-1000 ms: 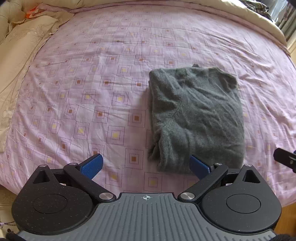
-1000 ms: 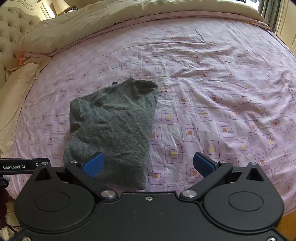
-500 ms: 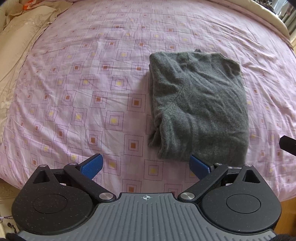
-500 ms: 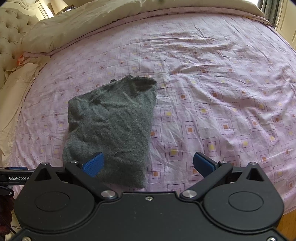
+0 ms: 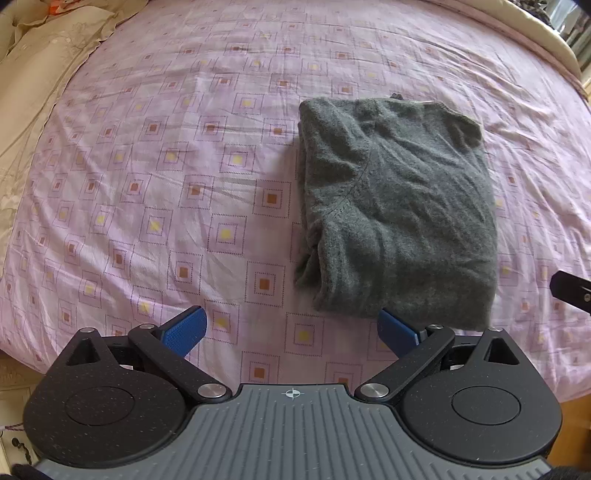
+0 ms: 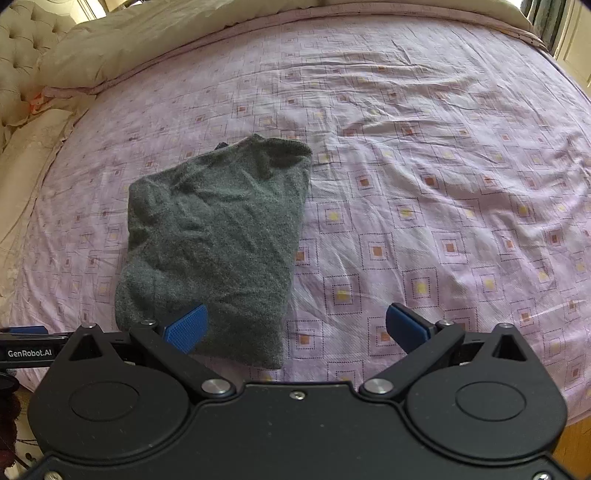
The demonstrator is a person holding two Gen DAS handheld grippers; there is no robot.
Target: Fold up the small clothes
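Observation:
A dark grey knitted garment (image 5: 399, 210) lies folded into a rough rectangle on the pink patterned bedsheet (image 5: 166, 177). My left gripper (image 5: 291, 334) hovers open just in front of the garment's near edge, blue pads wide apart and holding nothing. In the right wrist view the same grey garment (image 6: 218, 240) lies left of centre. My right gripper (image 6: 295, 328) is open too, its left pad over the garment's near corner and its right pad over bare sheet. A dark part of the right gripper (image 5: 570, 290) shows at the left view's right edge.
Beige bedding (image 5: 40, 74) is bunched along the left side of the bed, and a beige duvet (image 6: 184, 33) runs along the far edge by a tufted headboard (image 6: 26, 44). The bed's near edge lies just under both grippers. Sheet (image 6: 443, 184) spreads right of the garment.
Both views have tilted down a little toward the bed, so the garment sits slightly lower and nearer. The garment has not moved, and both grippers stay open.

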